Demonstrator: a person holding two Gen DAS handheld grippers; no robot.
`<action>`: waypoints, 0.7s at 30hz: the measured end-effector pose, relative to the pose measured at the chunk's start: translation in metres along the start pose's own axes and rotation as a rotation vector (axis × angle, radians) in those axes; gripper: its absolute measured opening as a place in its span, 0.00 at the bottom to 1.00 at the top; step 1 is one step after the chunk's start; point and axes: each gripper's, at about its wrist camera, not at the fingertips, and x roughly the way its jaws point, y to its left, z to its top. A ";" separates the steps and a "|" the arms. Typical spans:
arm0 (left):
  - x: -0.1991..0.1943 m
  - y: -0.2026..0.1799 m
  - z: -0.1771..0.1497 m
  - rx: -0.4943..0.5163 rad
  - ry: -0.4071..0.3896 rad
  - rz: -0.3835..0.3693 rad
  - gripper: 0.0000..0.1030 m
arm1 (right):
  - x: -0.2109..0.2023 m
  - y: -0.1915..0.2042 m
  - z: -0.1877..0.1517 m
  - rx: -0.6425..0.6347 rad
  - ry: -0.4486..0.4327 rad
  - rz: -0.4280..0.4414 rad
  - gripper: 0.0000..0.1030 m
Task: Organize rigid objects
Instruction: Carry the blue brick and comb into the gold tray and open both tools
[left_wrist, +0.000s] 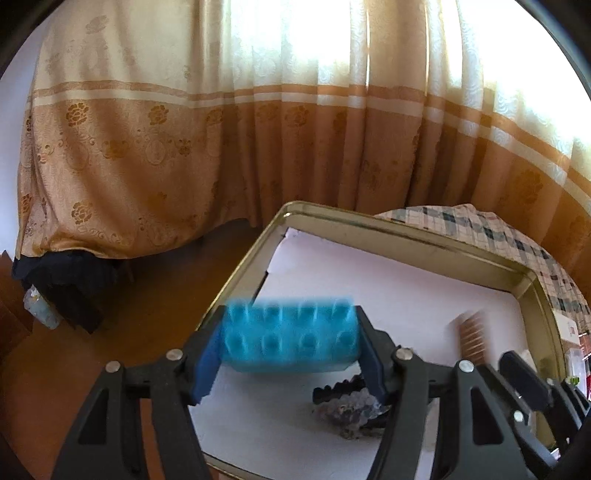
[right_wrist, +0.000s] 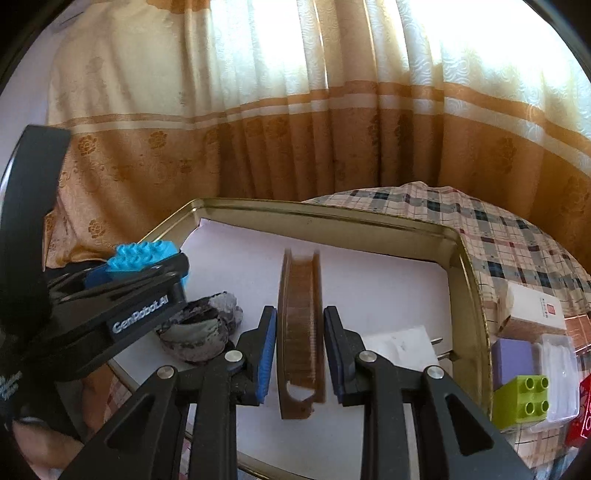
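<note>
Left gripper (left_wrist: 290, 338) clamped on a blue studded building block (left_wrist: 290, 334), pads pressing both short ends, studs facing the camera. Block hangs over the left part of the gold tin tray (left_wrist: 406, 236), above its white paper liner (left_wrist: 388, 288). Block is motion-blurred.

Right gripper (right_wrist: 300, 354) has a brown comb (right_wrist: 301, 332) between its jaws, comb on edge and running lengthwise away from the camera toward 12 o'clock. Small gaps show between the blue pads and the comb on both sides, so the jaws read as released, not pressing. Comb sits over the liner near tray centre; can't tell whether it rests on the liner. It's blurred too.

On the liner: dark grey hair claw clip (right_wrist: 203, 332) at 9 o'clock from the comb, just beside the left gripper's finger. White plug adapter (right_wrist: 402, 345) at 3 o'clock from the comb, prongs toward the tray's right wall.

Outside the tray at 3–4 o'clock, on the plaid cloth (right_wrist: 498, 236): lime-green building block (right_wrist: 524, 400), purple box (right_wrist: 513, 356), clear plastic case (right_wrist: 557, 369), white carton (right_wrist: 535, 306).

Behind, at 12 o'clock: beige-and-tan floral curtain (right_wrist: 295, 129).
</note>
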 end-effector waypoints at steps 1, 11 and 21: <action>-0.003 0.000 -0.002 -0.004 -0.010 0.001 0.68 | -0.002 -0.002 0.000 0.003 -0.008 -0.003 0.38; -0.037 0.002 -0.016 -0.094 -0.130 0.049 0.99 | -0.053 -0.045 -0.010 0.150 -0.194 -0.153 0.77; -0.053 -0.006 -0.032 -0.127 -0.159 0.078 0.99 | -0.066 -0.093 -0.018 0.328 -0.164 -0.223 0.77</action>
